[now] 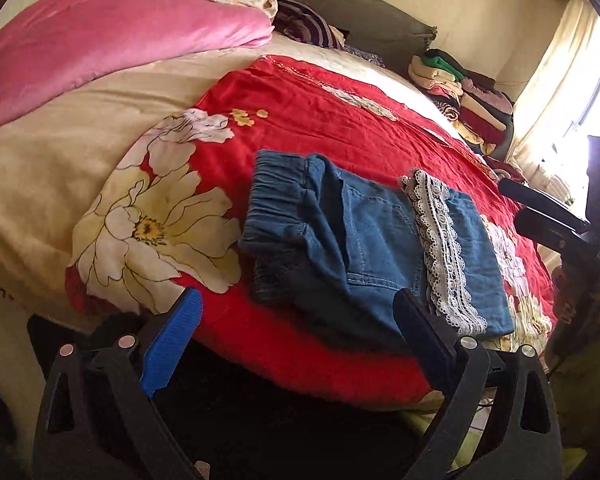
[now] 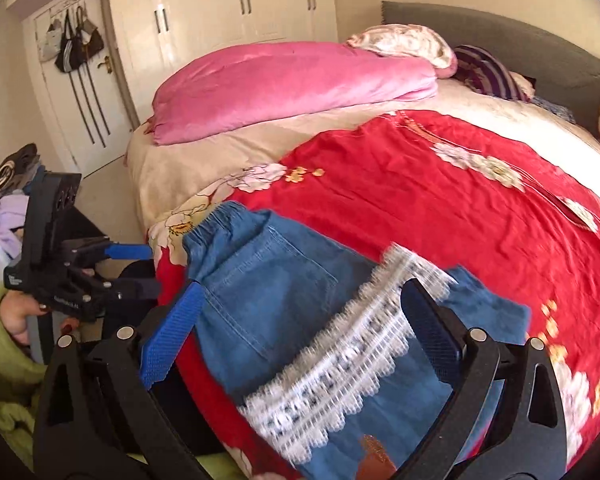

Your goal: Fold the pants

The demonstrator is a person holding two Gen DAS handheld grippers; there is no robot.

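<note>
Nearest, the left gripper (image 1: 300, 312) and right gripper (image 2: 300, 312) both stand wide apart with nothing held. Just beyond them the blue denim pants with a white lace band (image 1: 372, 240) lie folded into a compact bundle near the foot edge of the red floral bedspread (image 1: 320, 112). Further off lies a pink velvet quilt (image 1: 120, 36). To finish well, I would press the bundle flat and square its edges.

Looking into home bedroom. I see bed with red floral cotton cover (image 2: 440, 216), folded pink velvety quilt (image 2: 284, 88), grey padded headboard (image 2: 500, 36). Cream built-in wardrobe doors (image 2: 236, 12), white door hung with handbags (image 2: 74, 46). Stacked folded clothes (image 1: 464, 96) beside sunlit cream curtain (image 1: 556, 80).
</note>
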